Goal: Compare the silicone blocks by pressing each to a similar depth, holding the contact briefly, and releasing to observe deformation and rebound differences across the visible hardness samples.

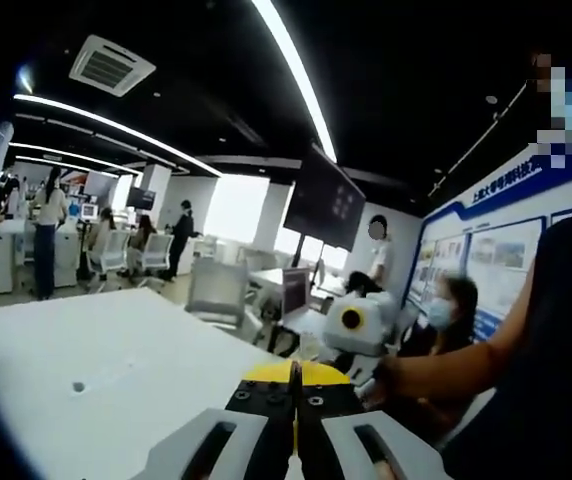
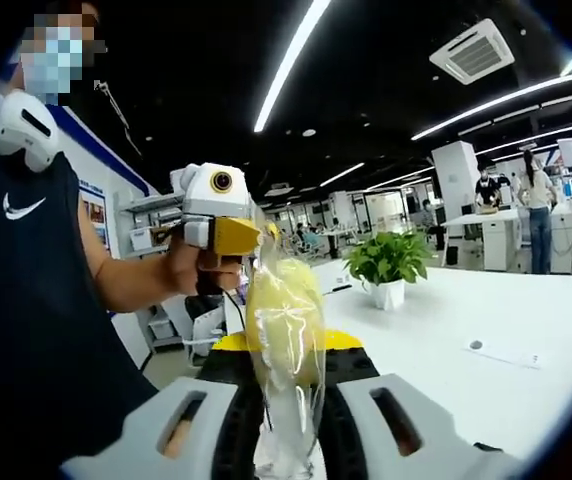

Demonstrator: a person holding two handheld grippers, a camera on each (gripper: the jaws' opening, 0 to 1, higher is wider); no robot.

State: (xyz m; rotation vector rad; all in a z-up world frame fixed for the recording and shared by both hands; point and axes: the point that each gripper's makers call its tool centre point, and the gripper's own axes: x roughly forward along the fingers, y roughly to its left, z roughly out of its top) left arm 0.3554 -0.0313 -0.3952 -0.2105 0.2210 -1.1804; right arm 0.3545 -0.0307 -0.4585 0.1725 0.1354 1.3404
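Observation:
My right gripper is shut on a clear plastic bag that holds a pale yellow silicone block. The bag stands upright between the jaws, and its top reaches above them. Behind it, a person's hand holds my left gripper up in the air, apart from the bag. In the left gripper view, my left gripper is shut, its yellow-tipped jaws together with nothing between them. The right gripper's white body shows past them on the right, above a forearm.
A white table runs to the right with a potted plant on it. The same white table lies below the left jaws. A person in a dark shirt stands close. Chairs and other people are further back.

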